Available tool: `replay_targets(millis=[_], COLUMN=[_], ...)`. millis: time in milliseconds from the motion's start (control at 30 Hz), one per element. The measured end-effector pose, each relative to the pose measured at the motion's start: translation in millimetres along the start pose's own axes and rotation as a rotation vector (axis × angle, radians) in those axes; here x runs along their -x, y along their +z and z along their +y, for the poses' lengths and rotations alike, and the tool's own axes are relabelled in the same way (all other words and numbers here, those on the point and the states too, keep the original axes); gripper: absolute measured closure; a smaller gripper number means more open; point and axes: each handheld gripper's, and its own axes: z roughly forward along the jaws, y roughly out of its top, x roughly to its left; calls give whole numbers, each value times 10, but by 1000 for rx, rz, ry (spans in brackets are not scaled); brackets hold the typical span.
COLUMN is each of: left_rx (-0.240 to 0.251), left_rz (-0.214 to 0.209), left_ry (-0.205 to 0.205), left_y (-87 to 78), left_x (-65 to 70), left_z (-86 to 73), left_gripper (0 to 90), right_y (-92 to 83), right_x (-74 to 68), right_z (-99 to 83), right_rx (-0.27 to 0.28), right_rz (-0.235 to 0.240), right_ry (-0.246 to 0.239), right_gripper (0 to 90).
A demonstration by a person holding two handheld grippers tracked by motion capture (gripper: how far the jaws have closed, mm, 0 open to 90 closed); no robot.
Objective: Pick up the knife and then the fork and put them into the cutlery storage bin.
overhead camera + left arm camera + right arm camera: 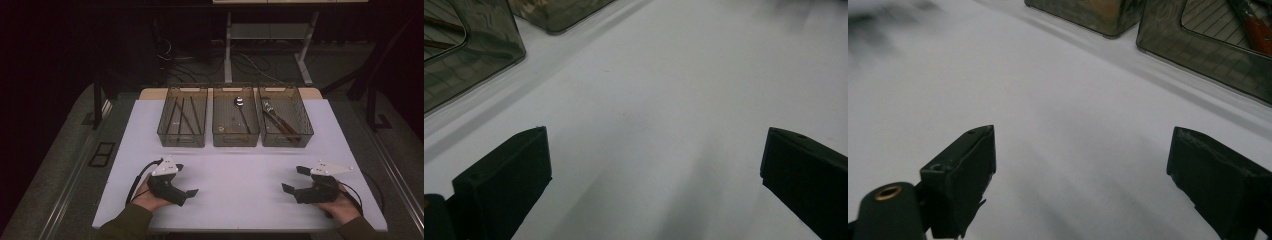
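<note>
Looks like the sorting is pretty much wrapped up here, or hasn't got anything left to grab: both claws are resting low on the white desk [240,200] with nothing in them. The left claw [187,179] has its jaws spread wide, released, and the right claw [295,179] is the same, wide apart over bare desk. Everything worth handling is well ahead of both claws, in three smoky see-through bins along the far side. The left bin [183,117], ahead of the left claw, holds thin dark sticks, probably chopsticks. The middle bin [235,120] has a spoon [240,106] in it. The right bin [285,119], ahead of the right claw, has a brown-handled utensil [278,121], maybe a knife. No loose cutlery sits between the claws, so my guess is it's done.
</note>
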Motion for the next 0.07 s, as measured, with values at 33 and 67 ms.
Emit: replay_targets(millis=[33, 67], left_rx=[0, 0], left_rz=[-1, -2], left_ry=[1, 1], left_y=[1, 2], left_x=[-1, -1], left_z=[1, 1], left_gripper=[0, 0], right_y=[0, -4], right_x=[0, -3], right_z=[0, 1], right_rx=[3, 4], right_rz=[0, 1], right_ry=[-2, 1], right_gripper=[124, 124])
